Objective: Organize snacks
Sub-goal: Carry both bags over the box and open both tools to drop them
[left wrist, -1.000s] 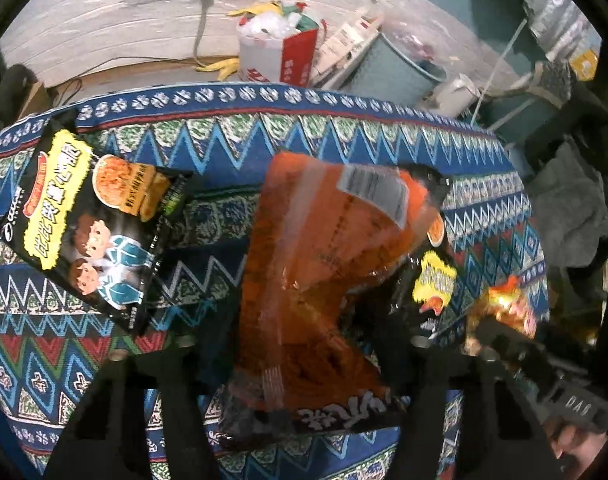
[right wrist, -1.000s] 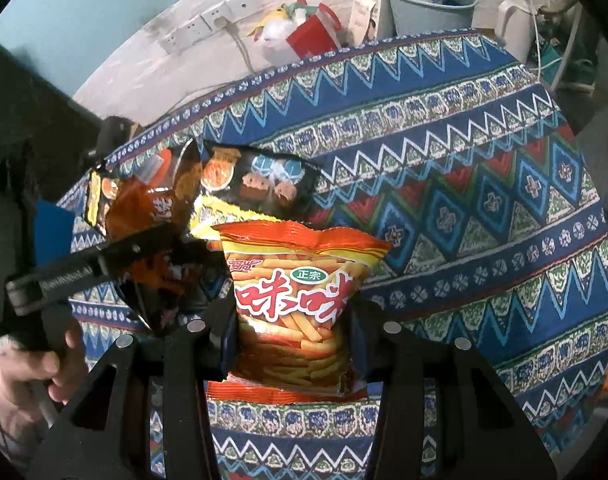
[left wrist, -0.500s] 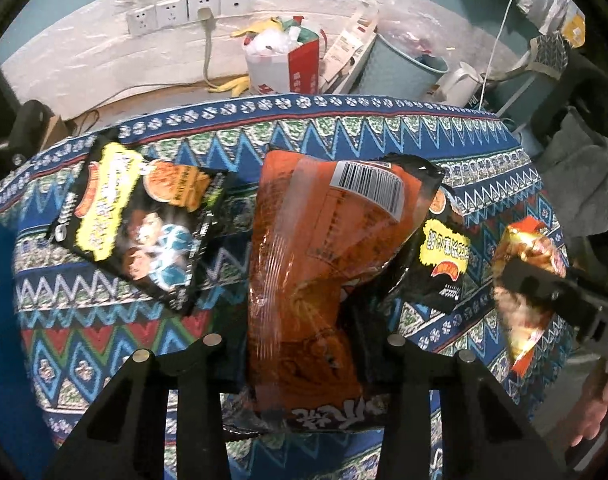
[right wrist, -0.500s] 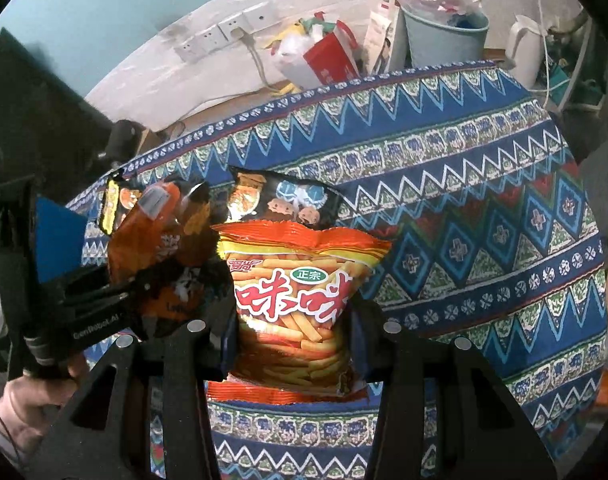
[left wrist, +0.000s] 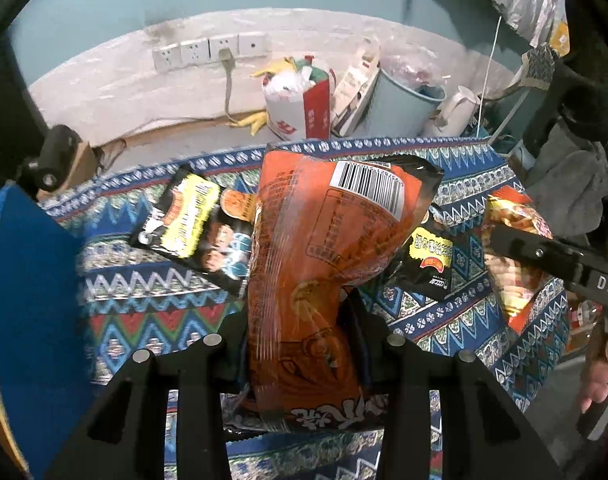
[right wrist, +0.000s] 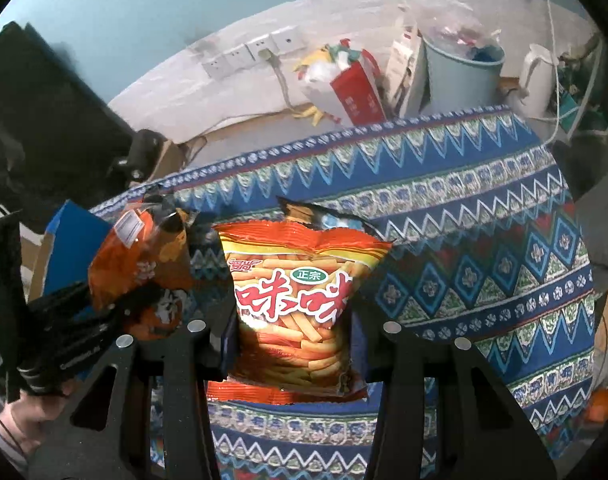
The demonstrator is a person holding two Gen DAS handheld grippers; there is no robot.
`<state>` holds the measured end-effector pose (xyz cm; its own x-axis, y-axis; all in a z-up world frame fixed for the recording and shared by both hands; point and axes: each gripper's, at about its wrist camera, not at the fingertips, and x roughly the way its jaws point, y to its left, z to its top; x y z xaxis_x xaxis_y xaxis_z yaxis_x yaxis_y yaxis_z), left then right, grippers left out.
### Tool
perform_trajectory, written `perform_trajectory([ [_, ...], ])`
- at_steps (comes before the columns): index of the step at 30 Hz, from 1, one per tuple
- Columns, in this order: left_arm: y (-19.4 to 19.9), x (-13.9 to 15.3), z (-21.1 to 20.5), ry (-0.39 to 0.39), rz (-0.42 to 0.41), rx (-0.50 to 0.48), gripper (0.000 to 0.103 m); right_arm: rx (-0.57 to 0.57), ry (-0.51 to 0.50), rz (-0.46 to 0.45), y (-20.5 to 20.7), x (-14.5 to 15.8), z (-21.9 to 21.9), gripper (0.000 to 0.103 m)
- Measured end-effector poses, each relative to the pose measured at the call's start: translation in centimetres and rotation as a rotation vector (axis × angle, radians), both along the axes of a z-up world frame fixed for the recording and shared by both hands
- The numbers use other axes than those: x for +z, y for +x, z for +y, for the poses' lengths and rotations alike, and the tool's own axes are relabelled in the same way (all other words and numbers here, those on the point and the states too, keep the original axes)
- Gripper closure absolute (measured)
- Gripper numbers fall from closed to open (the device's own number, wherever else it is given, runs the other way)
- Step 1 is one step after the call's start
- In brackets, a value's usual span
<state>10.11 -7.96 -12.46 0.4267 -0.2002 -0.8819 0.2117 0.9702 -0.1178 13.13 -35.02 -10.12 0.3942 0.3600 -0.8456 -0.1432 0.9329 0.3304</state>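
Gripping an orange noodle packet (left wrist: 311, 280) low on its body, the left gripper (left wrist: 300, 344) holds it lifted above the patterned tablecloth (left wrist: 152, 300), barcode side toward the camera and its top leaning away. The right gripper (right wrist: 292, 336) is likewise clamped on a bag of shrimp sticks (right wrist: 300, 292) (red and yellow, printed with fries-like sticks), held upright over the cloth. Behind the noodle packet, two black snack packets lie flat on the table: one with a yellow label (left wrist: 192, 224) to the left, another (left wrist: 427, 260) partly hidden to the right. A blue box (left wrist: 28, 312) stands at the left edge, possibly where the snacks belong.

Both packets are slick, air-filled film pinched low, so either could slide out or swing if jerked. With the two grippers close side by side, the bags may knock together, or catch the box's wall on the way in.
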Motion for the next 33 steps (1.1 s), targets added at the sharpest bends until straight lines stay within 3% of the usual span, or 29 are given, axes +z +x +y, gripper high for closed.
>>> perform_trajectory([
  [20, -3.7, 6.0, 5.7, 0.017, -0.107, 0.090, 0.063, 0.089, 0.026, -0.090, -0.5, 4.1, 5.1, 0.059],
  [33, -5.6, 7.8, 10.4, 0.000, -0.146, 0.166, 0.063, 0.172, 0.029, -0.119, -0.7, 5.4, 10.5, 0.059],
])
